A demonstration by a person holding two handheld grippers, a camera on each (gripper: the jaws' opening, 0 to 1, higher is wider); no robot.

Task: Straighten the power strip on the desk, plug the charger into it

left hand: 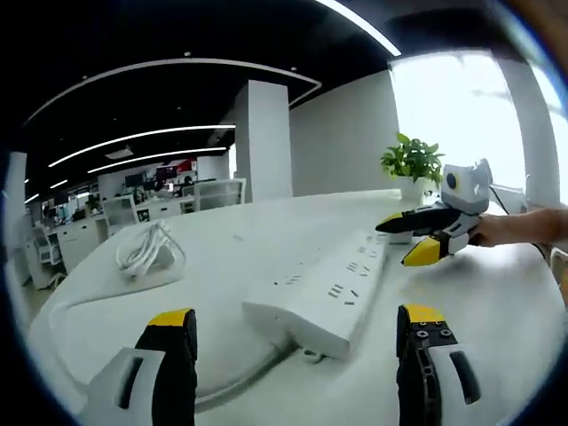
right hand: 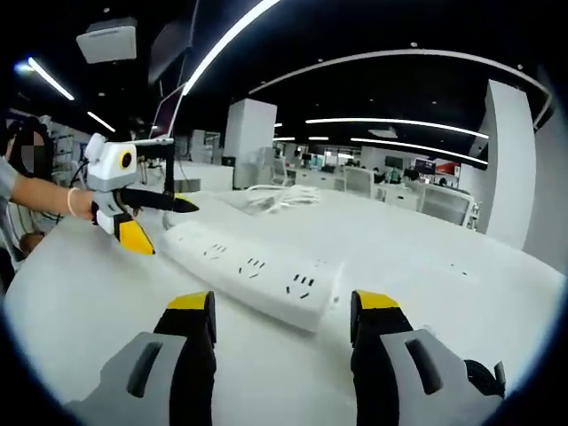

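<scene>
In my left gripper view the white power strip (left hand: pixel 324 297) lies on the white desk (left hand: pixel 497 302), its near end between and just beyond the two jaws of my left gripper (left hand: pixel 297 342), not touching them. The strip runs away toward the other gripper (left hand: pixel 424 238), which hovers near its far end, beside a potted plant (left hand: pixel 413 164).

In my right gripper view the power strip (right hand: pixel 248 271) lies just ahead of my right gripper (right hand: pixel 282 333), with one end in line with the gap between the jaws, and the left gripper (right hand: pixel 155 224) sits at the far end.

A coiled white cable (left hand: pixel 146 251) lies farther back on the desk; I cannot make out whether a charger is attached, because it is too small.

Both grippers stand wide apart and hold nothing.
</scene>
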